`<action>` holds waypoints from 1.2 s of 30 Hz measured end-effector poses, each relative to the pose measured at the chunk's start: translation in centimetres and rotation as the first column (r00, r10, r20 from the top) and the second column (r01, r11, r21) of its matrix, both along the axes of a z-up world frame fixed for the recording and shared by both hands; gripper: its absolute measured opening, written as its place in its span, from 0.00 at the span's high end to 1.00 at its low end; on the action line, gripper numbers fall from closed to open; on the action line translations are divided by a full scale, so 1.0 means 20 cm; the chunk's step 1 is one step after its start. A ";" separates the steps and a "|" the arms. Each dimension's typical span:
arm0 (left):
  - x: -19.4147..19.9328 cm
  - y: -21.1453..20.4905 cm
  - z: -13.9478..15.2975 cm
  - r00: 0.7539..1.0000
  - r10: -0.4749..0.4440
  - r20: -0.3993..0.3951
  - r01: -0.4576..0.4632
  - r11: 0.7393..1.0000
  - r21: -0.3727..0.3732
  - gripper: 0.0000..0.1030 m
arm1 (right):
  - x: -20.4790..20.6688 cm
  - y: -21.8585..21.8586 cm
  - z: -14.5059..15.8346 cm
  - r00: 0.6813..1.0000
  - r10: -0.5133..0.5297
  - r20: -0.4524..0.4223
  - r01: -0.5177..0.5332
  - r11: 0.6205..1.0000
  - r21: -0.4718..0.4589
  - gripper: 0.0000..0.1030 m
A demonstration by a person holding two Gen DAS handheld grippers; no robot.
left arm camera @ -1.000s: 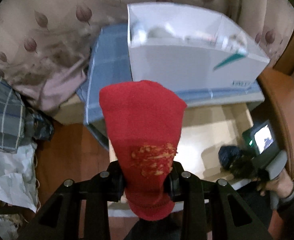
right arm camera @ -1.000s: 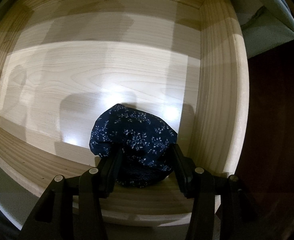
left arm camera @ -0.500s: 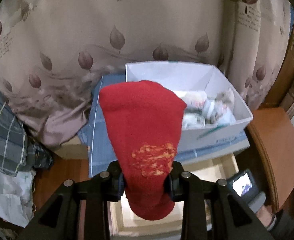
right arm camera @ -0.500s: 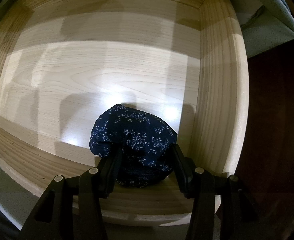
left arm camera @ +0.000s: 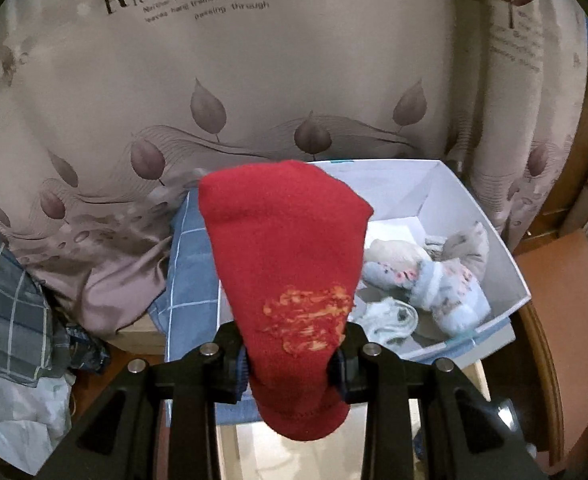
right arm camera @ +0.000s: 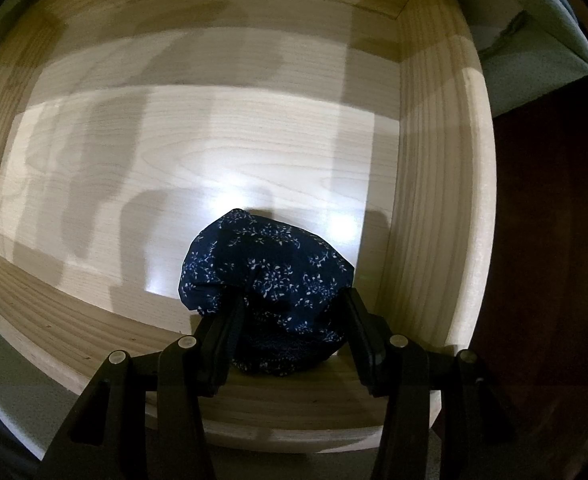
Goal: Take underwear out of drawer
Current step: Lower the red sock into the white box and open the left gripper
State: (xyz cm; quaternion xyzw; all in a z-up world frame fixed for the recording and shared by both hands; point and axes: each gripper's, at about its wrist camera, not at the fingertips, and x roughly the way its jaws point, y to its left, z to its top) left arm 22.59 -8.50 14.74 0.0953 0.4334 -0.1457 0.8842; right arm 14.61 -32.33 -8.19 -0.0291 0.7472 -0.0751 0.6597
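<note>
The left gripper jaws clamp a red garment held up in front of the white box of clothes at 2 o'clock. The right gripper jaws grip navy floral underwear at the drawer's near-right corner, 5 o'clock.

A beige curtain printed with brown leaves and lines of dark lettering is hanging across the back of the room, its hem pooling onto a blue checked cloth. Plaid grey fabric is lying heaped at the left, and reddish-brown wooden furniture is curving along the right. Bright light is glaring off pale wood below.
</note>
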 end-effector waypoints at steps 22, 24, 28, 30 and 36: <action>0.23 -0.16 -0.24 0.995 -0.008 -0.102 0.016 0.997 0.080 0.53 | -0.08 0.00 -0.03 1.000 -0.001 0.002 0.001 1.000 0.000 0.55; 0.21 -0.16 -0.23 0.994 -0.027 -0.110 0.036 0.997 0.075 0.48 | -0.08 0.00 -0.03 1.000 0.000 0.002 0.000 1.000 0.000 0.55; 0.13 -0.12 -0.17 0.993 -0.060 -0.100 0.065 0.997 0.050 0.45 | -0.08 0.00 -0.03 1.000 -0.001 0.000 0.001 1.000 0.000 0.54; 0.09 -0.10 -0.13 0.994 -0.064 -0.092 0.068 0.997 0.035 0.45 | -0.07 0.01 -0.03 1.000 -0.001 -0.003 0.001 1.000 -0.001 0.54; -0.07 0.04 -0.06 0.994 -0.066 -0.092 0.065 0.998 -0.007 0.45 | -0.06 0.01 -0.04 1.000 0.000 -0.014 0.000 1.000 0.001 0.54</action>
